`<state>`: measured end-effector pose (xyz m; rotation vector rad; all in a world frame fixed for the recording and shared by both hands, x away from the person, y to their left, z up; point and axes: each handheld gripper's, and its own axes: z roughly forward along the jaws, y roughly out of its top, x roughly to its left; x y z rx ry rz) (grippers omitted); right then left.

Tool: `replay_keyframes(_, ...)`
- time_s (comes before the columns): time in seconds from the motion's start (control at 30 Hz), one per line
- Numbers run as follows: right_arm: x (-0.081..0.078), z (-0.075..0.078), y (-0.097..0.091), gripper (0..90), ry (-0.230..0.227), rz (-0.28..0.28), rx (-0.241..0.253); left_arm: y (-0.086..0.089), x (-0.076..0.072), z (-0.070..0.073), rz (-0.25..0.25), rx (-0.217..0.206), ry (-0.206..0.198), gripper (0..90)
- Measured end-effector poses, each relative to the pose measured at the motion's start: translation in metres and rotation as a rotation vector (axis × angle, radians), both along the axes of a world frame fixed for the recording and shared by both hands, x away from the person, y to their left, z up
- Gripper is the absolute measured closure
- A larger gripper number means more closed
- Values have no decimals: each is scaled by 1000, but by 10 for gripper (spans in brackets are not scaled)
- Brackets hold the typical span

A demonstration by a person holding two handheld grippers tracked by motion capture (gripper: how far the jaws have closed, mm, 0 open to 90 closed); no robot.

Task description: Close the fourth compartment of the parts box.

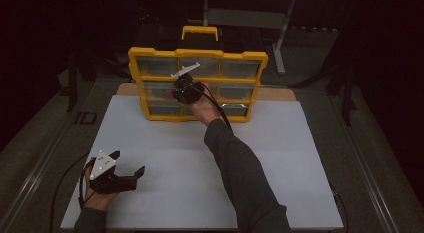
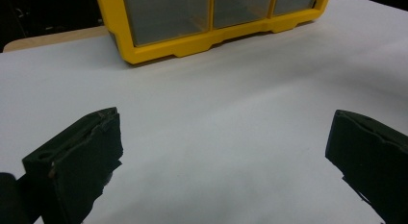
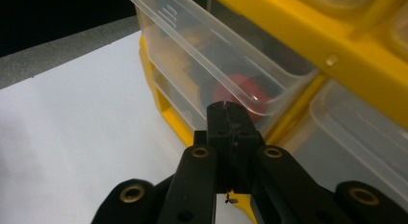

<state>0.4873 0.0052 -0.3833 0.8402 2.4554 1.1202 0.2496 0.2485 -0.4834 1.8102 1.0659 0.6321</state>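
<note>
Clear drawer (image 3: 211, 65) touching hand-held gripper (image 3: 230, 111)

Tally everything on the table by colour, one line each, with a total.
Yellow: 1, the drawer organizer, standing upright with clear drawers.
Black: 2, the left hand-held gripper, jaws open over the white tabletop, and the right hand-held gripper, shut at the rim of a pulled-out clear drawer.
Red: 1, a round red thing inside that drawer.
Total: 4

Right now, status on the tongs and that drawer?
Right tongs shut at the clear drawer front lip, drawer pulled partway out of yellow organizer. Left tongs open over white board, nothing between.
</note>
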Motion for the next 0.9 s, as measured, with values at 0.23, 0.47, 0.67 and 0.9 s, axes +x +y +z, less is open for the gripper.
replay_keyframes(0.23,2,0,-3,897,1,-27,6,0,0,0,0,0,1,0)
replay_keyframes(0.47,3,1,-3,897,-23,-45,-14,0,0,0,1,0,2,0)
replay_keyframes(0.67,5,1,-6,897,-32,-51,-15,0,0,0,0,3,4,0)
replay_keyframes(0.9,5,0,-5,898,-41,-55,-15,0,0,0,0,3,4,0)
